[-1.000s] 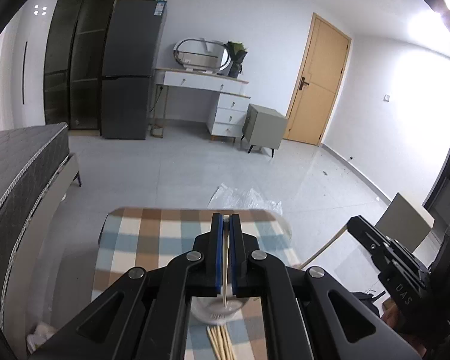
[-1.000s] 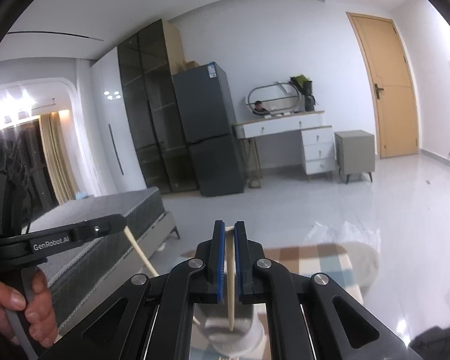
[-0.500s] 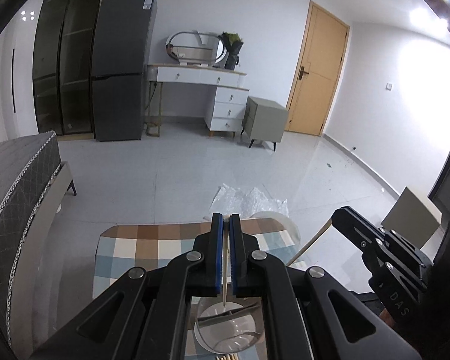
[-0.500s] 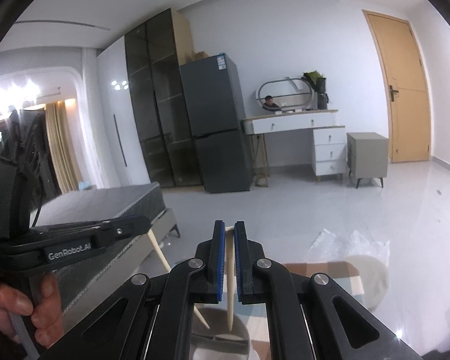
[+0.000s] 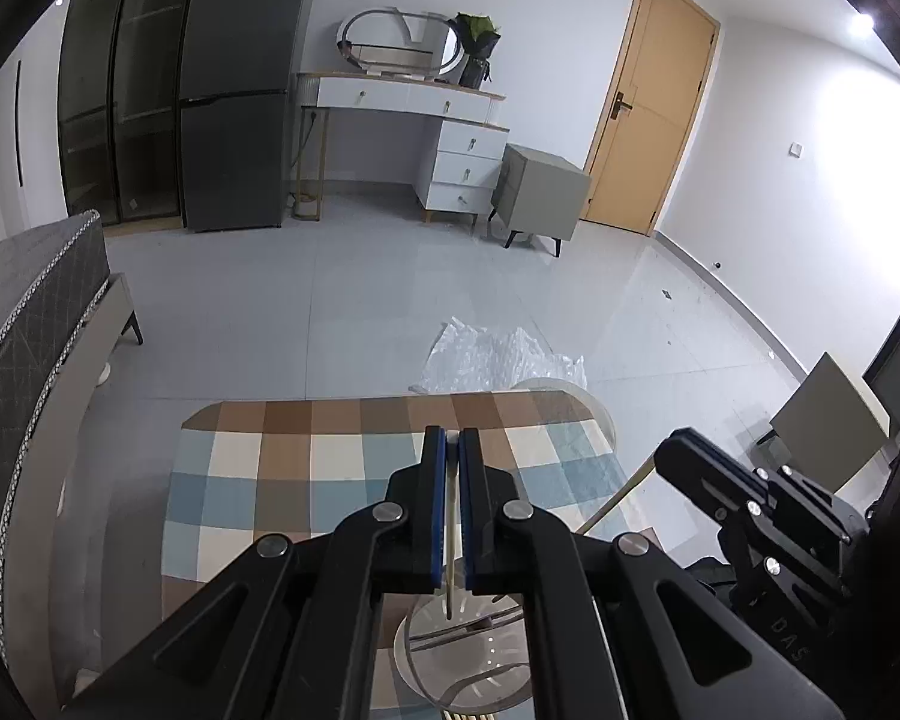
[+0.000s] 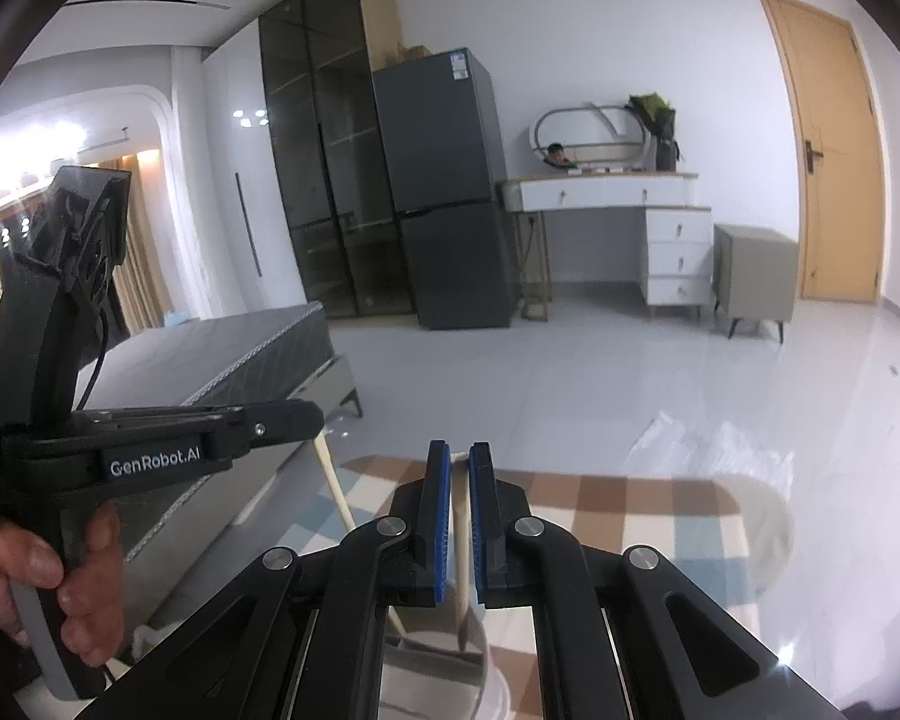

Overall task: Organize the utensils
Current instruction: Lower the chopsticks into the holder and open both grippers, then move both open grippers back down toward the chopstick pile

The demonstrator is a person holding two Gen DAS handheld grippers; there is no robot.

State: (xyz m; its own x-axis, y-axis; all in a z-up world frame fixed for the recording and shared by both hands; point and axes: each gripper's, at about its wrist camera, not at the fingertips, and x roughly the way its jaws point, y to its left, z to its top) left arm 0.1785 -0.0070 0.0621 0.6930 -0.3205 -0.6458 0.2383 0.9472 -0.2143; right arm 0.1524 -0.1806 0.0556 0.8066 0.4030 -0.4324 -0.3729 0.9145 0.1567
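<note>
Saw matt black plastic on the left gripper (image 5: 447,450) and the right gripper (image 6: 459,462), with blue ribbed pads (image 6: 441,516) and bright metal rivets. Held pale, smooth wood — a chopstick (image 5: 452,540) in one, another chopstick (image 6: 462,546) in the other. Noted a glossy white holder (image 5: 468,654) on a checked cloth (image 5: 282,480) — soft, matt weave. Beyond, found polished floor tiles (image 5: 330,300) and crinkled clear plastic wrap (image 5: 492,354).

Quick count – two grippers (image 5: 447,450) (image 6: 459,468), two chopsticks (image 5: 452,540) (image 6: 461,540), one utensil holder (image 5: 468,654), one checkered tablecloth (image 5: 282,468).
</note>
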